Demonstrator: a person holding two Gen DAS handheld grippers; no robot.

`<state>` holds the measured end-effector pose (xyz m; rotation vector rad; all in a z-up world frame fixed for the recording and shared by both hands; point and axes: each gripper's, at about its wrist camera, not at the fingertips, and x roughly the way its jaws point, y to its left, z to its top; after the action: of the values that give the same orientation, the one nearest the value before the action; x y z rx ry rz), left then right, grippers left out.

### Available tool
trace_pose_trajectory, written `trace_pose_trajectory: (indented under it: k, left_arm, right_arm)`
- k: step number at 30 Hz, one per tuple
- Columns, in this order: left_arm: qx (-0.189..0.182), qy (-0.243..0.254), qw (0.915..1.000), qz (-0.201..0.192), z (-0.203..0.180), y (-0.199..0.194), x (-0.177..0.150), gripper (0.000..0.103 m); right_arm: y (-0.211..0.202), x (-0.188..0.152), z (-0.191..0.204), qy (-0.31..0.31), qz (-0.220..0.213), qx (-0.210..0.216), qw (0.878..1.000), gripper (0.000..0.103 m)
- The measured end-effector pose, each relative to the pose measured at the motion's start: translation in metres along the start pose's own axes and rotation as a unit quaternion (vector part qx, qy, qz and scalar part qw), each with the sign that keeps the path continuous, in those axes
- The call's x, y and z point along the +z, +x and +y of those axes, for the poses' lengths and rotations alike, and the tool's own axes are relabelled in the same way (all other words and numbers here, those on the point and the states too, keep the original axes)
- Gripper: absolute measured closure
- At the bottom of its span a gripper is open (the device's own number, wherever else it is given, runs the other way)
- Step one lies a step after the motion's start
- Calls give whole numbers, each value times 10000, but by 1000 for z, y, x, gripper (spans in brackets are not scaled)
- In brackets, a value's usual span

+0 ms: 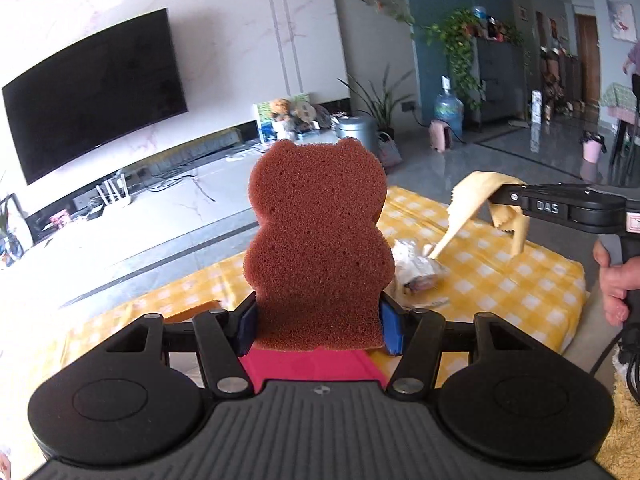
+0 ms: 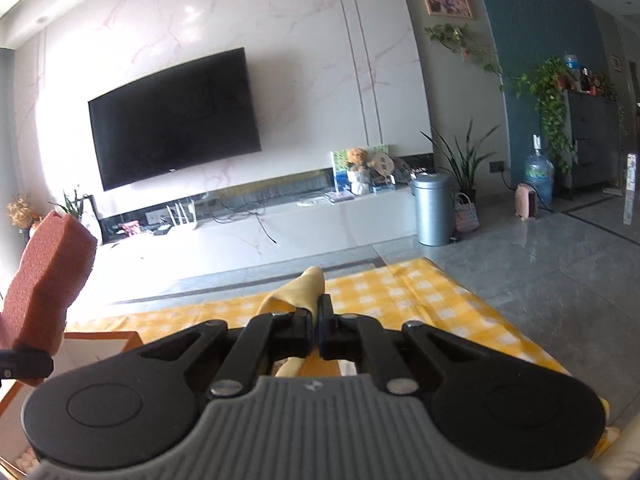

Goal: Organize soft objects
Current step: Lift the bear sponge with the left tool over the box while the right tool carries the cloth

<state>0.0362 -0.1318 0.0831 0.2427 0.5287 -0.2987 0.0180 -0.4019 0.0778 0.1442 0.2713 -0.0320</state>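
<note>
Holding both items aloft over the yellow checked cloth (image 1: 500, 280): the left gripper (image 1: 318, 330) clamps a bear-shaped sponge (image 1: 318, 240) upright by its base, and the right gripper (image 2: 316, 320), nearly closed, pinches a yellow rag (image 2: 304, 286) that droops downward. An orange-rimmed box (image 2: 100, 336) lies lower left, nearer the left gripper. Only the left view shows a wrapped bundle (image 1: 416, 268) beneath the rag; only the right view shows the box's interior.
</note>
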Motion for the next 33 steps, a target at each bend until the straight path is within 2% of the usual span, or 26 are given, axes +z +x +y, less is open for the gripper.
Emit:
trace_pose_trajectory:
  k: [4, 8, 11, 14, 17, 19, 21, 22, 24, 27, 29, 33]
  left_arm:
    - [311, -772, 9964, -192, 50, -7, -14, 35]
    - [564, -1498, 9865, -344, 98, -13, -31, 35]
    - [555, -2093, 9757, -336, 132, -9, -45, 35]
    - [574, -2417, 9683, -253, 155, -4, -58, 35]
    - [571, -2505, 9664, -23, 172, 1, -73, 35]
    - [520, -2552, 9652, 238, 180, 6, -83, 35]
    - [406, -2609, 9627, 596, 190, 7, -96, 35]
    - [338, -2645, 9609, 745, 194, 7, -104, 35]
    - [214, -2632, 9602, 907, 197, 8, -118, 35]
    - [48, -2581, 9590, 1172, 194, 12, -127, 35]
    - [-45, -2541, 9575, 1362, 190, 17, -132, 35]
    - [-54, -2518, 9542, 1615, 184, 25, -138, 35]
  right_arm:
    - [-7, 10, 34, -202, -198, 636, 9976, 103]
    - [-3, 11, 86, -527, -238, 1349, 9892, 103]
    - [9, 4, 126, -807, -16, 1845, 9795, 103]
    - [29, -13, 171, -1183, 369, 2200, 9676, 103]
    - [46, -36, 212, -1612, 783, 2446, 9529, 103]
    - [56, -49, 233, -1870, 998, 2380, 9479, 103]
    - [67, -60, 254, -2226, 1020, 1916, 9504, 103]
    - [74, -64, 264, -2515, 1037, 1689, 9473, 103]
    - [88, -69, 277, -2867, 1089, 1538, 9393, 103]
    - [111, -75, 289, -3080, 1158, 1309, 9352, 103]
    - [127, -86, 298, -3490, 1242, 957, 9239, 103]
    - [153, -100, 299, -3736, 1571, 716, 9114, 103]
